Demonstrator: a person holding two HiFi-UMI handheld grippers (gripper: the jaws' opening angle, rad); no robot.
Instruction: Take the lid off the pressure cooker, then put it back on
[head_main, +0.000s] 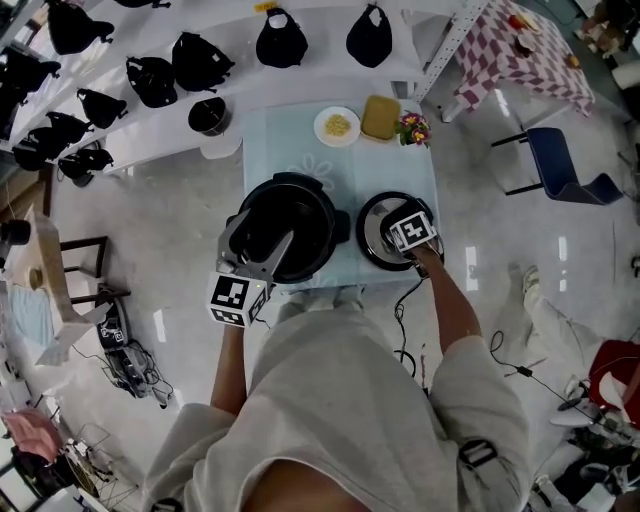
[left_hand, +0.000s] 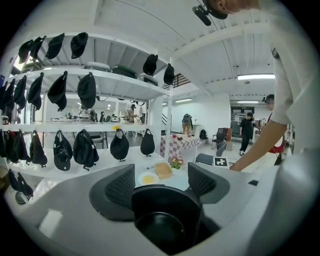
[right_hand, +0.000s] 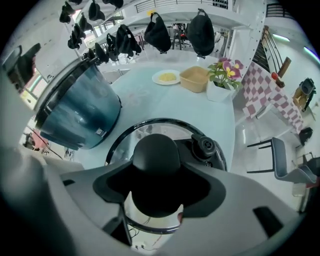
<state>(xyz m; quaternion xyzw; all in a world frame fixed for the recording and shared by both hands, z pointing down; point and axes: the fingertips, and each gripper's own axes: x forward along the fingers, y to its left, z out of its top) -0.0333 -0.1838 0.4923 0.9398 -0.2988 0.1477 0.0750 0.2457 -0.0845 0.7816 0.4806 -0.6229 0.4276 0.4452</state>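
Jaws of your left gripper are closed on the near side of the pressure cooker, whose pot stands uncovered. Just right of the cooker, the lid lies flat on the pale table. Your right gripper points steeply down over it, clamped against both sides of the black knob. Beyond the cooker, along the table's far edge, sit a plate of yellow food, a tan container and a small flower pot.

On your desk, the pressure cooker sits at 9 o'clock, its lid beside it at 3 o'clock. The plate, box and flowers line the 12 o'clock edge.
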